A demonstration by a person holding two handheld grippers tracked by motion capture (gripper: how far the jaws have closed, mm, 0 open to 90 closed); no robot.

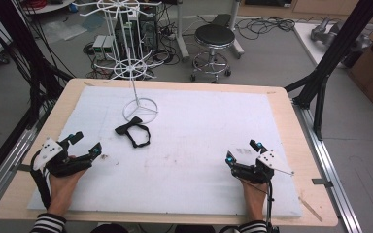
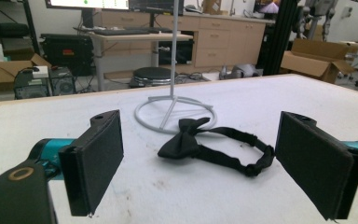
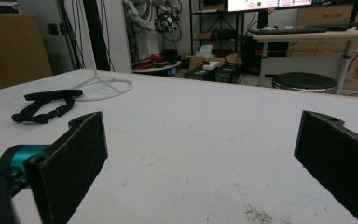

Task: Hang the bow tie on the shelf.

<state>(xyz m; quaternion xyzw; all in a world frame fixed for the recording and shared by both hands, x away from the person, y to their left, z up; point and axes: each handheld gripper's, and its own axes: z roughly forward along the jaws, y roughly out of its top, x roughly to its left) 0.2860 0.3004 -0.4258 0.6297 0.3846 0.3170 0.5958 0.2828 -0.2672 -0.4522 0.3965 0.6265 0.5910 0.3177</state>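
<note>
A black bow tie point(image 1: 132, 131) with its strap looped lies flat on the white mat, just in front of the round base of a white wire rack point(image 1: 140, 109). My left gripper point(image 1: 86, 143) rests at the mat's left side, open, with nothing between its jaws. In the left gripper view the bow tie point(image 2: 214, 147) lies a short way ahead, between the two pads point(image 2: 95, 158), with the rack base point(image 2: 175, 112) behind it. My right gripper point(image 1: 244, 150) is open and empty at the mat's right side. In the right gripper view the bow tie point(image 3: 44, 106) lies far to the left.
The white mat point(image 1: 199, 141) covers a wooden table point(image 1: 298, 160). The wire rack's tall pole and spoked rings point(image 1: 126, 36) rise over the back left. A black stool point(image 1: 214, 43) and cables stand on the floor behind. Black frame posts point(image 1: 335, 53) flank the table.
</note>
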